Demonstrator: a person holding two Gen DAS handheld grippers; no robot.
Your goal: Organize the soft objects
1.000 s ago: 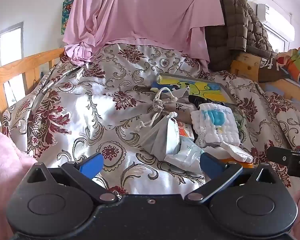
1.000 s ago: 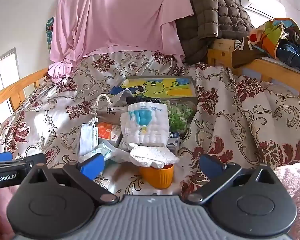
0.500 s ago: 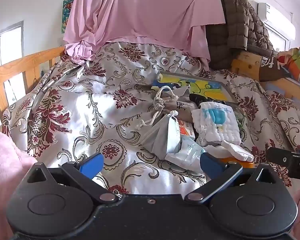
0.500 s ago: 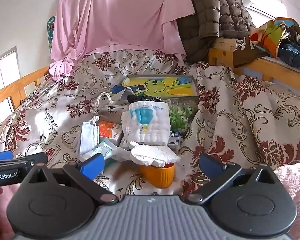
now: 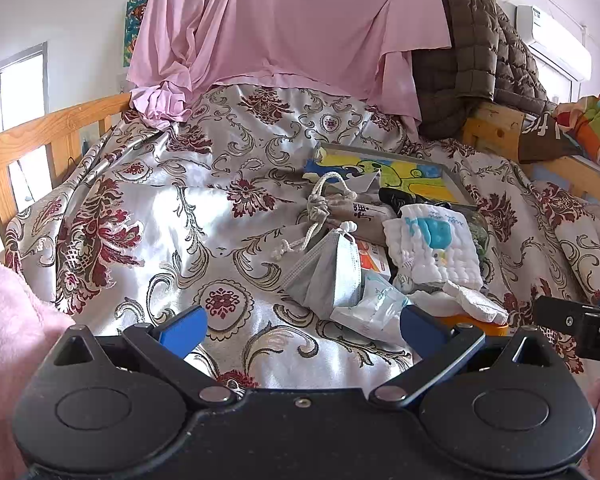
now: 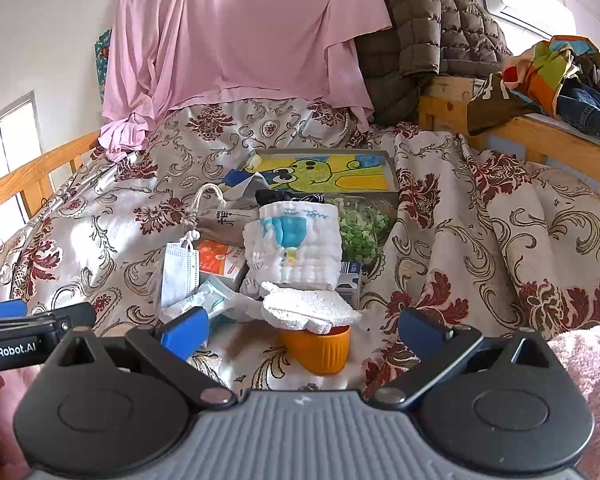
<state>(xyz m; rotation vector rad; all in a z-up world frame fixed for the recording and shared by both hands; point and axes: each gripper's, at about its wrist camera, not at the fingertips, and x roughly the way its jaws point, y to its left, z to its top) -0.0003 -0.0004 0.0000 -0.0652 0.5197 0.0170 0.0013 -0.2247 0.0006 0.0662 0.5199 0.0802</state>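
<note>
Bright daylight enters from the window (image 5: pixel 12 96) at left, leaving sheeny glare on the satin bedspread (image 5: pixel 188 216) and soft shadows in its folds. Both fisheye views stay sharp, bowing straight edges and darkening at the corners.

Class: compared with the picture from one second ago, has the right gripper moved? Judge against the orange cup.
Yes, slightly. In the right wrist view the orange cup sits a little higher and further right between the open right gripper fingers, suggesting it shifted slightly left and tilted downward.
</note>
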